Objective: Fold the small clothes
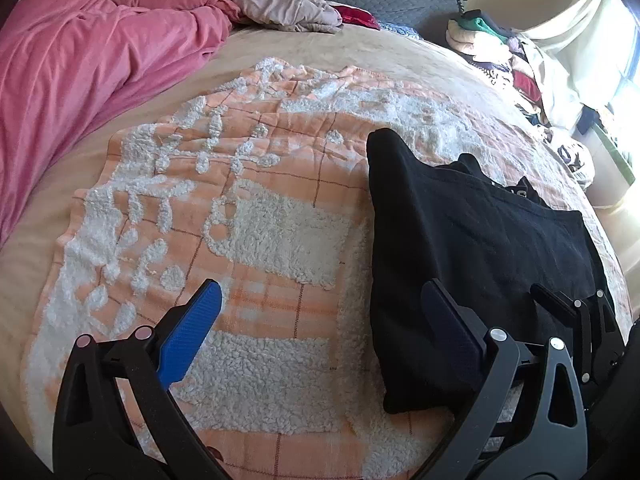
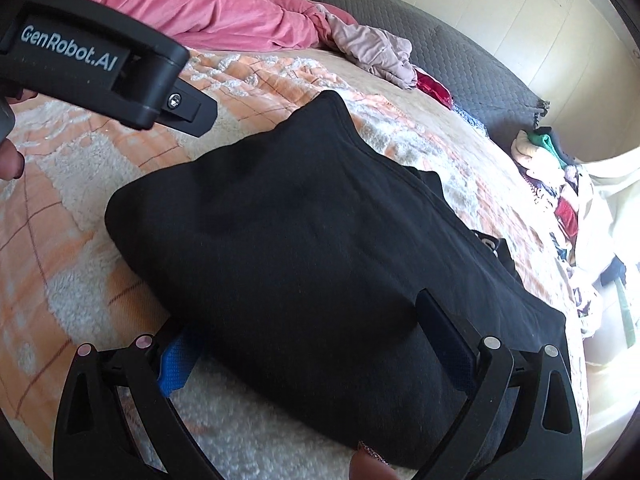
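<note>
Left wrist view: left gripper (image 1: 320, 320) spread wide, nothing held, blue left finger (image 1: 188, 338) over the orange-and-white blanket (image 1: 256, 216), right finger resting on the black garment (image 1: 472, 248) folded on the blanket's right part; pink bedding (image 1: 80, 60) beyond the blanket's far left. Right wrist view: right gripper (image 2: 308, 340) wide open around the black garment (image 2: 304, 232), left finger tucked under its edge, no clamp; left gripper's body (image 2: 92, 60) above the blanket (image 2: 60, 208).
</note>
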The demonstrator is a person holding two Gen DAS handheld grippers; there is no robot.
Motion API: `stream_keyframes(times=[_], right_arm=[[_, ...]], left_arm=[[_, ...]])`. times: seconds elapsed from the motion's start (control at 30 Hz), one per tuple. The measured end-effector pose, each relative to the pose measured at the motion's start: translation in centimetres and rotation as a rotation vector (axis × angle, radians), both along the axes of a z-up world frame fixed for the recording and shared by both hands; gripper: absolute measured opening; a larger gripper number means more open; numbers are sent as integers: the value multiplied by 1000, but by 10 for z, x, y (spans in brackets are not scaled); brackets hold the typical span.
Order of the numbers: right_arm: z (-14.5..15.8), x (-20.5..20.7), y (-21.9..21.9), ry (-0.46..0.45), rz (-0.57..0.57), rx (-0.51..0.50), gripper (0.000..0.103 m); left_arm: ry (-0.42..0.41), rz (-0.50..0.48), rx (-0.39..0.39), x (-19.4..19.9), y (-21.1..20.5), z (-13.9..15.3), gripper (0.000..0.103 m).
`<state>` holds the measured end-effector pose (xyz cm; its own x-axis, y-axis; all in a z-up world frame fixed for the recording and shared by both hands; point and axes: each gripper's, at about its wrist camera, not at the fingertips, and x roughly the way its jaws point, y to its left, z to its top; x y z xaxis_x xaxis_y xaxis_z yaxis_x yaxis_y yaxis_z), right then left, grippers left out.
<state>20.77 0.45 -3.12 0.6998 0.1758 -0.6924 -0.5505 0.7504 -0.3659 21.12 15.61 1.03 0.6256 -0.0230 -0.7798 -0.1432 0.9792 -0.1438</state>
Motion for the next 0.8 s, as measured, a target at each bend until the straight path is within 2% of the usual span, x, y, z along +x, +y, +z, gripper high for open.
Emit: stream_keyframes(times=[0.23, 0.3, 0.37, 0.4, 0.53, 0.57, 0.7, 0.8], right_arm=[[5, 7, 0, -32, -16, 24, 95], [9, 6, -5, -33, -10, 56, 80], [14, 3, -10, -47, -4, 87, 72], [17, 1, -13, -60, 5, 103, 62], [29, -8, -24, -120, 21, 146, 33], [33, -9, -28, -135, 19, 159, 23], [46, -9, -48, -179, -17, 215, 20], [56, -12, -65, -204, -42, 251, 18]], left_arm=[[10, -3, -67, 32, -5, 1, 93], [10, -7, -78, 42, -8, 1, 93], [18, -22, -101, 53, -11, 0, 93], [25, -26, -115, 57, -12, -1, 93], [48, -56, -190, 71, -20, -2, 93], [49, -67, -204, 73, -23, -1, 93], [59, -101, -251, 79, -36, 2, 93], [53, -124, -325, 81, -45, 8, 93]])
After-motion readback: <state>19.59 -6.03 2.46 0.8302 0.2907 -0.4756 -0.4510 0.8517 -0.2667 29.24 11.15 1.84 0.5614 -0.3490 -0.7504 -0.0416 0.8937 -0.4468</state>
